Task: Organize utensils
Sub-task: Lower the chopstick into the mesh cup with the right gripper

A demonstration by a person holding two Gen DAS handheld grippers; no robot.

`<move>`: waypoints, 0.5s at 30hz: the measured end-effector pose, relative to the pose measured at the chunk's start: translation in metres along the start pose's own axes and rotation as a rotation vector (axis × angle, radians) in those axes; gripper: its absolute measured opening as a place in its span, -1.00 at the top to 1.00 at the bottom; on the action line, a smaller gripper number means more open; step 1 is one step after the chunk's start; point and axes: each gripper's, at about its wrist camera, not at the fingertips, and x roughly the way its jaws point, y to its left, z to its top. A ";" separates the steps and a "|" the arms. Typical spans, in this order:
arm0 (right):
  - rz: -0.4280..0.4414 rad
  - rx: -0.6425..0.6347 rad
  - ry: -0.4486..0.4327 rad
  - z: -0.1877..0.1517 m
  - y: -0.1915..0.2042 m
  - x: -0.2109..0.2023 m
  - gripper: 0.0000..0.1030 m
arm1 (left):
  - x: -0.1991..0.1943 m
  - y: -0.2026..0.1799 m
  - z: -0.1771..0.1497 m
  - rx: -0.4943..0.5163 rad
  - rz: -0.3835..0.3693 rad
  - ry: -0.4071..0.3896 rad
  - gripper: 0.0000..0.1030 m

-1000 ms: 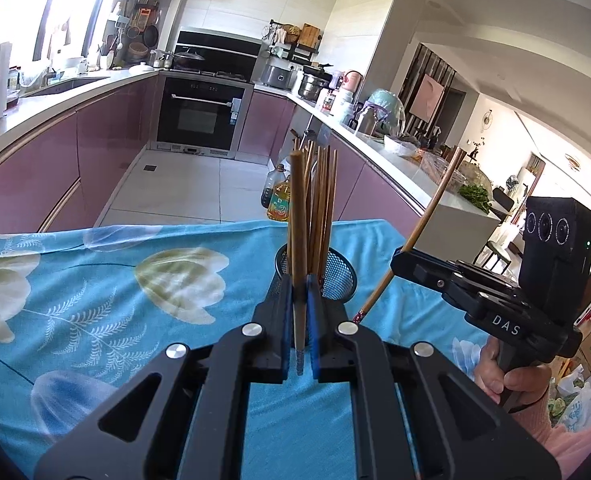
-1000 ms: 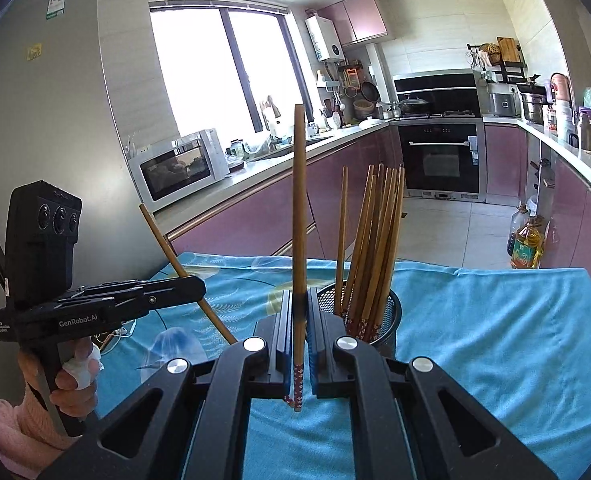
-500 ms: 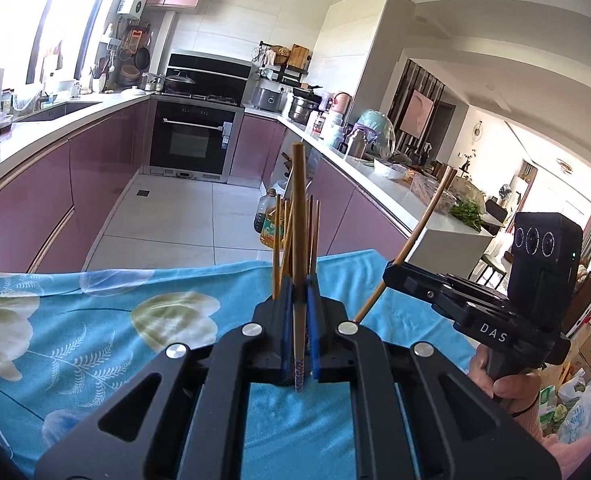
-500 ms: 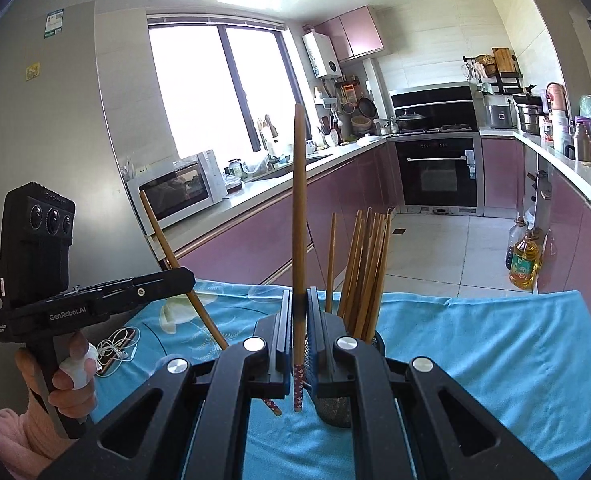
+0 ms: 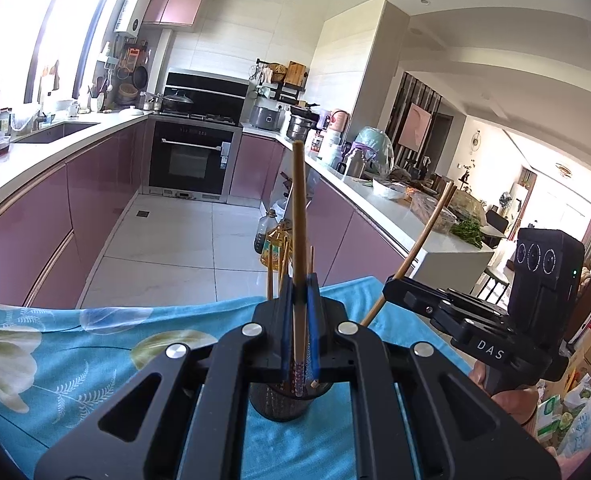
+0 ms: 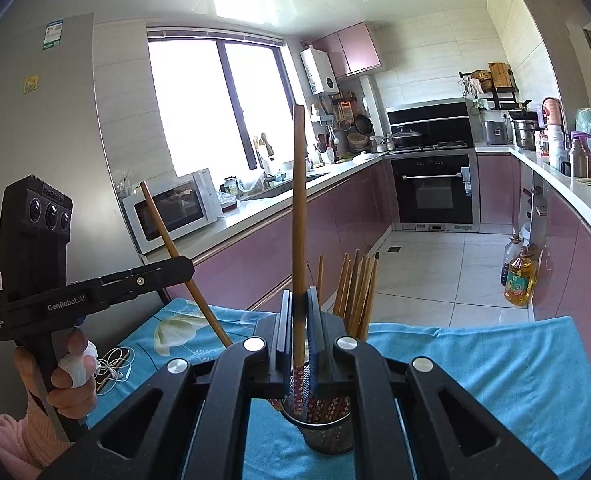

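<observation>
Left tongs [image 5: 299,328] pinching brown wooden chopstick [image 5: 298,240], long axis upright, patterned end down over mesh holder [image 5: 281,402]. Right tongs [image 6: 299,332] pinching second chopstick [image 6: 298,220], likewise upright.

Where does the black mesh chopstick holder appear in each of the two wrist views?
Left wrist view: the mesh holder sits at bottom centre, mostly hidden behind the jaws.
Right wrist view: the mesh holder is at bottom centre, slightly right of the jaws.
Shared landmark: the black oven.
</observation>
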 end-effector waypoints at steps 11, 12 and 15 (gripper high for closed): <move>-0.027 0.023 0.031 -0.005 -0.012 0.022 0.89 | 0.025 -0.001 -0.001 -0.003 0.023 0.042 0.86; -0.029 0.024 0.036 -0.006 -0.013 0.024 0.89 | 0.028 -0.001 -0.002 -0.003 0.026 0.048 0.86; -0.036 0.026 0.049 -0.010 -0.015 0.030 0.89 | 0.035 0.002 -0.005 -0.003 0.029 0.068 0.86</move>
